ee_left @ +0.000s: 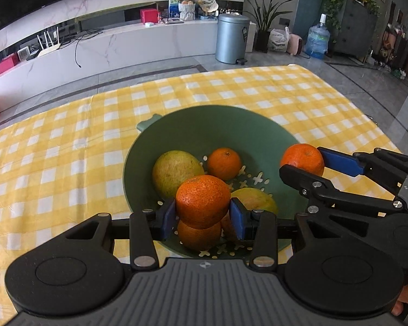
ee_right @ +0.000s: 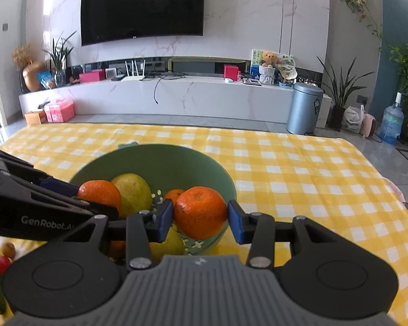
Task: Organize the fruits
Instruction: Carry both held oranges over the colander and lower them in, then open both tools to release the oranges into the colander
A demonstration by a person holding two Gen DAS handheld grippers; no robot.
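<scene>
Left view, from nine o'clock across: yellow checked cloth [ee_left: 68, 163], then a green strainer bowl [ee_left: 204, 125] at centre, holed at the bottom. Inside, a yellow-green fruit [ee_left: 176, 172] at nine o'clock of the bowl, a small loose orange [ee_left: 223, 163] near twelve, a second yellow-green fruit [ee_left: 254, 199] toward four, and another orange [ee_left: 198, 235] low at six. Above that one, the left tongs [ee_left: 202, 214] clamped narrow on the left orange [ee_left: 202, 201], blue pads pressed to both sides, fruit clear of the pile. At three o'clock, over the bowl's rim, the right tongs [ee_left: 303, 160] gripping the right orange [ee_left: 303, 159].

Right view, again from nine o'clock: something red [ee_right: 1, 265] and something small and brown [ee_right: 8, 248] low at the edge, too blurred to name; the left tongs [ee_right: 100, 195] reaching in with the left orange [ee_right: 100, 193] over the bowl [ee_right: 155, 160]; then the right tongs [ee_right: 200, 217] closed on the right orange [ee_right: 200, 212], hanging just above the bowl's near rim at four o'clock.

Step in hand, by judgement: carrying both oranges to the bowl, both poised for release. Next move likely: lowering each close to the pile, over a gap, then opening gently, one at a time, so nothing bounces or rolls out over the rim.
</scene>
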